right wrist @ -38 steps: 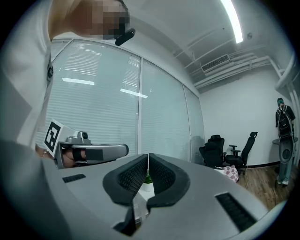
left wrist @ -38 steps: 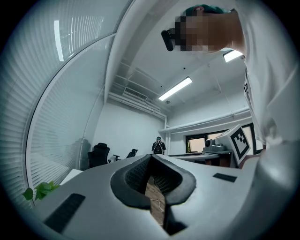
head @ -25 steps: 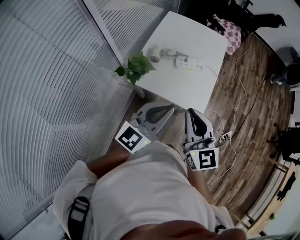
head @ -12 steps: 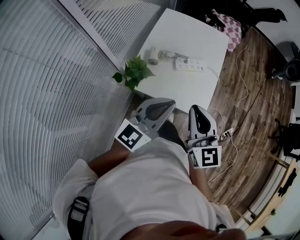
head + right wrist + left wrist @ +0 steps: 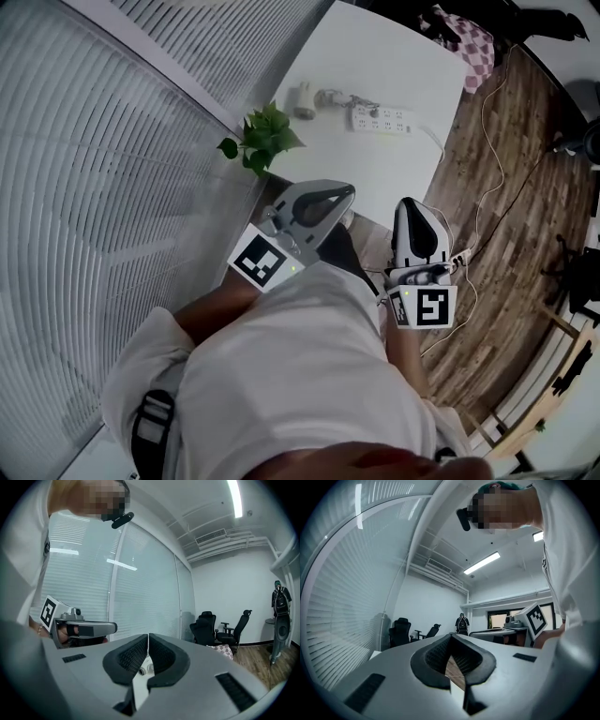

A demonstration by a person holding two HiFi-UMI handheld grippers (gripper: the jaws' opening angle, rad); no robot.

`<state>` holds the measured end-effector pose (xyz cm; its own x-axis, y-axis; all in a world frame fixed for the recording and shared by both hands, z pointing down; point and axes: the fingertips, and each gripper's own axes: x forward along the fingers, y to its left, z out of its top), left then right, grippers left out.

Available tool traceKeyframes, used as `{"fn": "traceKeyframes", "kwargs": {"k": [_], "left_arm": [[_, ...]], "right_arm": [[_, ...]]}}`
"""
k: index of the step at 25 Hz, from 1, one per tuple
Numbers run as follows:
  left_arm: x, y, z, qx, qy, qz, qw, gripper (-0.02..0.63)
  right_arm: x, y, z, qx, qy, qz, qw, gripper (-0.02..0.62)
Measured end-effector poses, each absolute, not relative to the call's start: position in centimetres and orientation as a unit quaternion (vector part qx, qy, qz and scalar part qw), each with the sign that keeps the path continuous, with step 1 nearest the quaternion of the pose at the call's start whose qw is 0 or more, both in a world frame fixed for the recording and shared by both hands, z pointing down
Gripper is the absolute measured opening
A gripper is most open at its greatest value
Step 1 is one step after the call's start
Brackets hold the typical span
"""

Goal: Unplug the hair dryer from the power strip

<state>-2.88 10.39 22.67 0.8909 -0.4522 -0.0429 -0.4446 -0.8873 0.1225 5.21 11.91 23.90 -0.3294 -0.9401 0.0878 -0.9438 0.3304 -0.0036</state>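
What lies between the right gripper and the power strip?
In the head view, only bare white table lies between right gripper and power strip.

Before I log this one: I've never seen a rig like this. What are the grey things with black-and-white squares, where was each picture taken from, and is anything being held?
There is no robot here. A person carries a hand-held two-jaw gripper in each hand, and each square-patterned marker cube is part of its tool. The head view looks down from the person's head. It shows the left gripper and the right gripper in front of the body, short of the white table. On the table lie a power strip and a hair dryer beside it, with a leafy plant at the near corner. The other two pictures come from cameras riding on each gripper, looking along its jaws. Both pairs of jaws are together and hold nothing.
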Motion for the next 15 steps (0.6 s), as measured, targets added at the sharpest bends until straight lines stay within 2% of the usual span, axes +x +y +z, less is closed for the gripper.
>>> {"fn": "traceKeyframes", "kwargs": {"k": [15], "left_arm": [[2.7,2.0,24.8,0.959,-0.278,-0.016,0.056,0.021]], "right_arm": [[12.8,3.4,26.0,0.569,-0.821,0.043,0.021,0.032]]}}
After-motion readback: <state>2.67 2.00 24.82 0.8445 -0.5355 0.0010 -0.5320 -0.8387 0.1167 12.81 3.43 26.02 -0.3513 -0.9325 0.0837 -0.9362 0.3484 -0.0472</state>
